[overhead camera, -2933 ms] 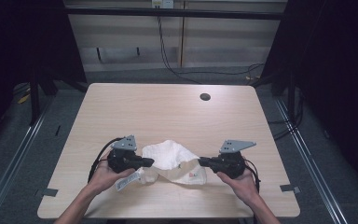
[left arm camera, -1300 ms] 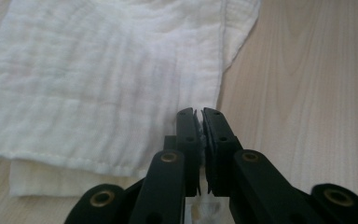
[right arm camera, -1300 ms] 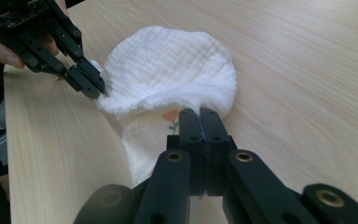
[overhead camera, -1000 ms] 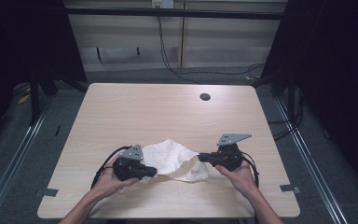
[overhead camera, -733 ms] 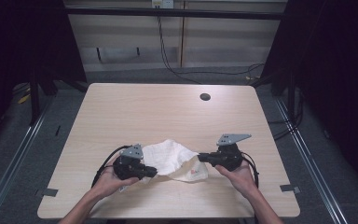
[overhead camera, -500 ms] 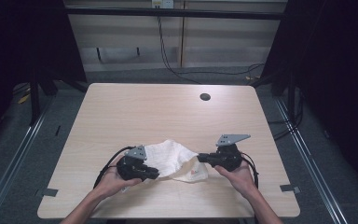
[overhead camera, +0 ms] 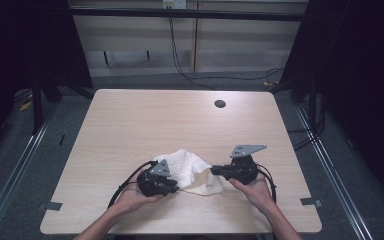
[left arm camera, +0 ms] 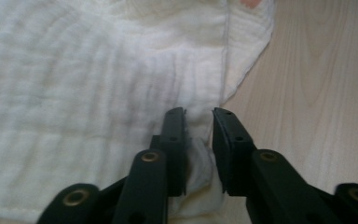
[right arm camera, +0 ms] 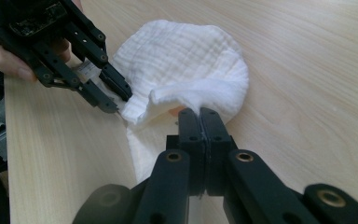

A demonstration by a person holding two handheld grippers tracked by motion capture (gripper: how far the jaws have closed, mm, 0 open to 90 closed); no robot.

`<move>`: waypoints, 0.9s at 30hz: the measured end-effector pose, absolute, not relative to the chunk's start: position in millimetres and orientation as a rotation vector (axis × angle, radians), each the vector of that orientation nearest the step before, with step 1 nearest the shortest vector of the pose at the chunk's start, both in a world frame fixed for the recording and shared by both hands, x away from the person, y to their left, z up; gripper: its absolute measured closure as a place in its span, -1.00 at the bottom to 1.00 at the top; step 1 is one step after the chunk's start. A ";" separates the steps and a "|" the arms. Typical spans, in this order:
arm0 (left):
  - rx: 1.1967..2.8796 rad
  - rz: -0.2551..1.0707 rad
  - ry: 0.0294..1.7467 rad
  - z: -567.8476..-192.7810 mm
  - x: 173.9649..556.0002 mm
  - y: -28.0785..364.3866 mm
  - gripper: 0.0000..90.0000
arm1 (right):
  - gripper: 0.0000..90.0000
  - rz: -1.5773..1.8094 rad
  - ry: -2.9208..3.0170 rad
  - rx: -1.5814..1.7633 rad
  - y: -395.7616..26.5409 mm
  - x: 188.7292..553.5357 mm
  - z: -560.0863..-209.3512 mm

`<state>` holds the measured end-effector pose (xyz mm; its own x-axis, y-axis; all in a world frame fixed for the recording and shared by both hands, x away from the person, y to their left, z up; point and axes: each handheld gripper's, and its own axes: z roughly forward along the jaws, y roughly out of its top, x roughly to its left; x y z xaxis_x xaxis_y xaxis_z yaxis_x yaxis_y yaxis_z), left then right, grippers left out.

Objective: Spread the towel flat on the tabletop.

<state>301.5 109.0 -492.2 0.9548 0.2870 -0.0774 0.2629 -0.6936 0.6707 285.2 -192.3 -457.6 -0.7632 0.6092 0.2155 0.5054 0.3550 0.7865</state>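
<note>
While both grippers work the white cloth [overhead camera: 190, 167] near the front edge of the tabletop [overhead camera: 170, 120], it lies bunched between them – a rumpled heap, part flat on the wood, one fold raised toward the right side.

Left gripper [left arm camera: 199, 116]: fingers part-open, narrow gap, have just been closing a little after opening. A ridge of cloth sits in the gap; can't tell whether the pads press on it. In the high view this gripper [overhead camera: 172, 187] sits at the cloth's near-left edge, hand [overhead camera: 135, 197] wrapped around the body.

Right gripper [right arm camera: 199, 114]: fingers clamped together on a thin edge of the cloth, fabric lifted and curling over just ahead of the tips. In the high view it [overhead camera: 214, 171] meets the cloth's right edge, hand [overhead camera: 252, 187] behind it.

Right gripper view also shows the left gripper [right arm camera: 119, 100] nosing into the opposite edge of the cloth.

Containers – none on the tabletop; a dark round hole [overhead camera: 220, 104] sits near the far edge, well apart from the cloth.
</note>
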 end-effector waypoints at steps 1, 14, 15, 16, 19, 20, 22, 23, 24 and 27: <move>2.361 0.019 0.415 -491.7 302.3 109.5 0.84 | 0.98 1.382 2.491 1.029 -191.7 285.0 -457.7; 2.130 -0.183 0.479 -468.0 310.5 131.7 0.91 | 0.98 1.394 2.480 1.035 -193.3 284.4 -456.0; 2.130 -0.183 0.479 -468.0 310.5 131.7 0.91 | 0.98 1.392 2.482 1.033 -193.4 284.2 -455.8; 2.115 -0.200 0.479 -465.2 310.4 135.3 0.91 | 0.98 1.395 2.481 1.031 -193.6 284.2 -455.6; 2.101 -0.233 0.482 -462.6 309.4 138.9 0.92 | 0.98 1.399 2.480 1.030 -194.1 284.3 -455.5; 2.085 -0.236 0.485 -459.8 306.9 140.7 0.93 | 0.98 1.407 2.476 1.026 -194.5 283.1 -453.8; 2.055 -0.229 0.449 -444.5 299.5 147.5 0.93 | 0.98 1.421 2.467 1.016 -195.4 281.1 -449.6; 2.037 -0.226 0.442 -438.4 298.2 150.3 0.93 | 0.98 1.430 2.460 1.018 -196.2 280.0 -446.5; 2.037 -0.226 0.442 -438.4 298.2 150.3 0.93 | 0.98 1.430 2.460 1.018 -196.2 280.0 -446.5; 1.962 -0.237 0.442 -423.3 297.7 158.5 0.93 | 0.98 1.461 2.436 0.997 -198.2 278.5 -434.7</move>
